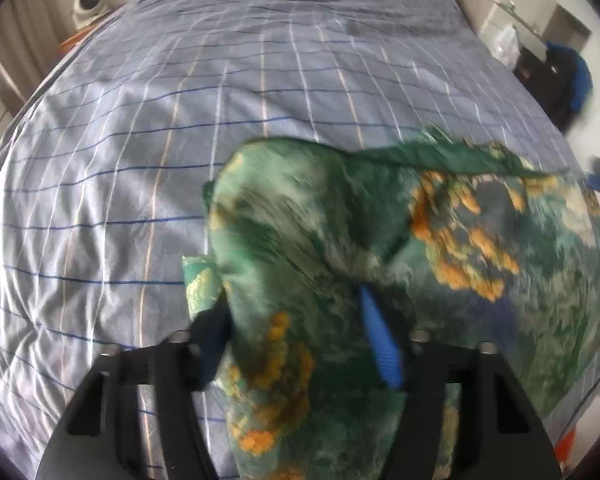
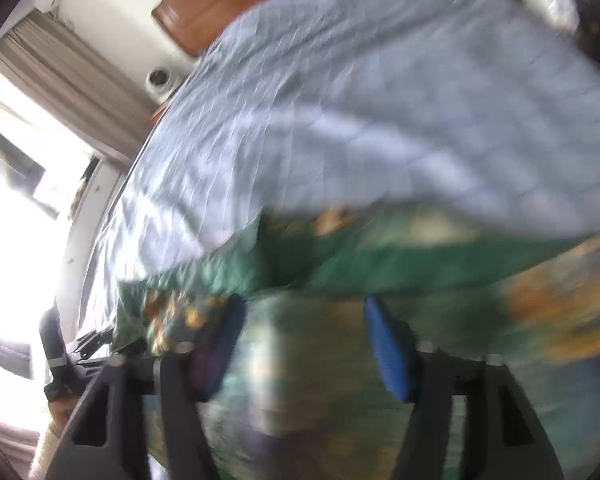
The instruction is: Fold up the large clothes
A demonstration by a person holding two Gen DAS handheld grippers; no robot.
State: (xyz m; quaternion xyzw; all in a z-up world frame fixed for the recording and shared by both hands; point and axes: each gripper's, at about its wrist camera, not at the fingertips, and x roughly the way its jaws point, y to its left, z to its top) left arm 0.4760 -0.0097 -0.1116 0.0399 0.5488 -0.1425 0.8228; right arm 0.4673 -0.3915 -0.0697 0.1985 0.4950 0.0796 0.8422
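Observation:
A large green garment (image 1: 380, 240) with orange and pale print lies on the bed, bunched at its left end. My left gripper (image 1: 296, 320) has this bunched cloth between its blue-padded fingers (image 1: 380, 344), which stand wide apart around it. In the blurred right wrist view the same garment (image 2: 340, 264) spreads across the lower half, and my right gripper (image 2: 304, 332) has cloth between its spread fingers (image 2: 388, 352). Whether either gripper pinches the cloth cannot be told.
The bed (image 1: 180, 120) has a blue-grey checked cover. A wooden headboard (image 2: 220, 4) is at the far end. A white round device (image 1: 90, 4) sits by the bed's far left corner. Curtains and a bright window (image 2: 28, 200) are at left. Dark bags (image 1: 556, 80) stand at right.

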